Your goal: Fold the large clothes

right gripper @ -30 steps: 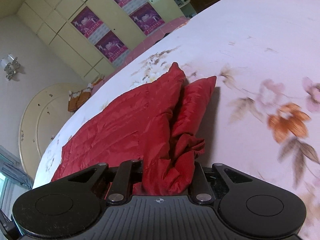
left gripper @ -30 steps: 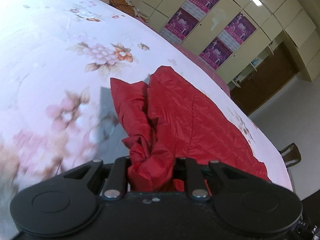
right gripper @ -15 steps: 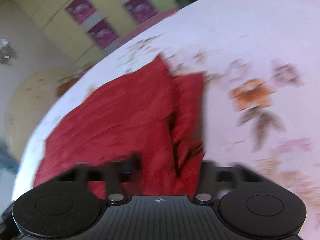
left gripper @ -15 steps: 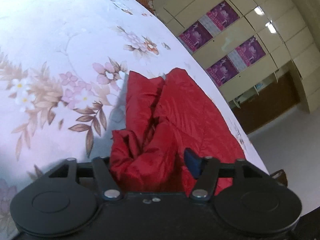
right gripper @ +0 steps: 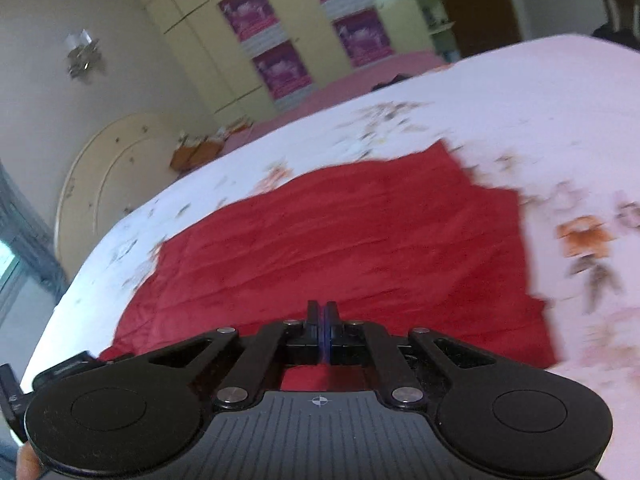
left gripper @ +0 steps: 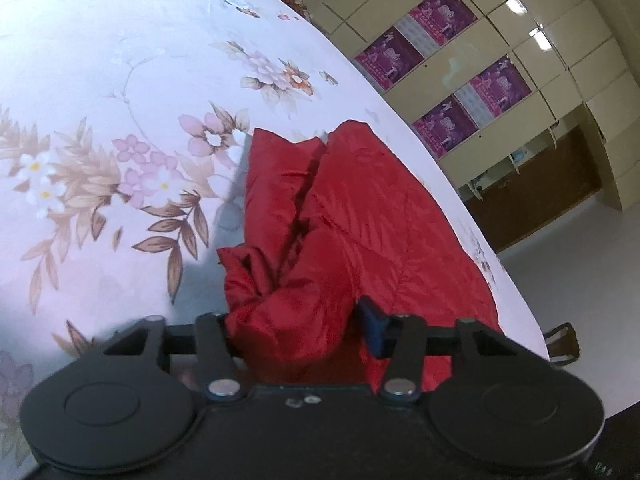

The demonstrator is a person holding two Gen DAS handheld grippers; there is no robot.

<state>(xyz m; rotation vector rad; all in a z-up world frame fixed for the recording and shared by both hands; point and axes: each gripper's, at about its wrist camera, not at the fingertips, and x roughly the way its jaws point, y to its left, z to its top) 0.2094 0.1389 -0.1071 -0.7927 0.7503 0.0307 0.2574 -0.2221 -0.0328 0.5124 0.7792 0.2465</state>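
Note:
A red quilted jacket lies on the floral bedsheet. In the left wrist view its bunched sleeve end sits between the spread jaws of my left gripper, which is open; the cloth rests loose, and the blue pad of the right finger shows. In the right wrist view the jacket lies spread flat, blurred by motion. My right gripper is shut with its pads together and nothing between them, just above the jacket's near edge.
Yellow wardrobe doors with purple posters stand beyond the bed. A round headboard is at the left in the right wrist view. A chair stands by the bed's right edge.
Both grippers have let go of the bunched red cloth. The left jaws opened wide. The right gripper released, pulled back and up, and shut empty; the jacket now lies flatter.

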